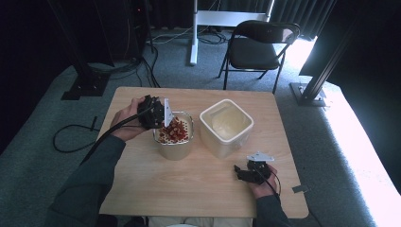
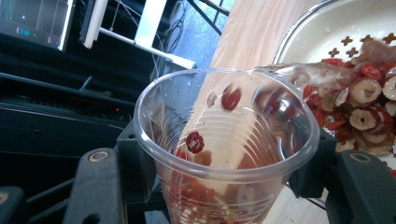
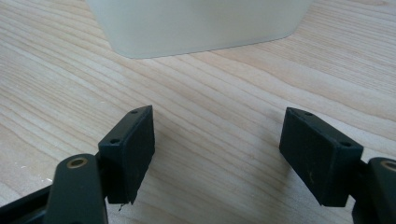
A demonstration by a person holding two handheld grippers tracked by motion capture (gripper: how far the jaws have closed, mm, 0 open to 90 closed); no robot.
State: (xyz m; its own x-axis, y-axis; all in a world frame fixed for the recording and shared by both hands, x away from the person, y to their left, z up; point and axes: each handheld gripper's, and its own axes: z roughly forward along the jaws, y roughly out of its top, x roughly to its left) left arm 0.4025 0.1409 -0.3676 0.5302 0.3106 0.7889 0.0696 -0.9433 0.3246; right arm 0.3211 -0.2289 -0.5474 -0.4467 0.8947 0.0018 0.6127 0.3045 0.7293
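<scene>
On the wooden counter [image 1: 198,179] stood a strainer bowl [image 1: 174,135] holding red dried slices [image 1: 173,131], and just beside it an empty cream container [image 1: 226,126]. The left gripper [image 1: 152,112] hung over the bowl's rim. The right gripper [image 1: 253,172] rested near the container.

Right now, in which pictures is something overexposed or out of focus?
High view: sunlight burns out the grey carpet floor at right. Left gripper view: the clear plastic cup of red dried slices is sharp, its background soft. Right gripper view: the white square container is slightly blurred; the black fingers are sharp.
</scene>
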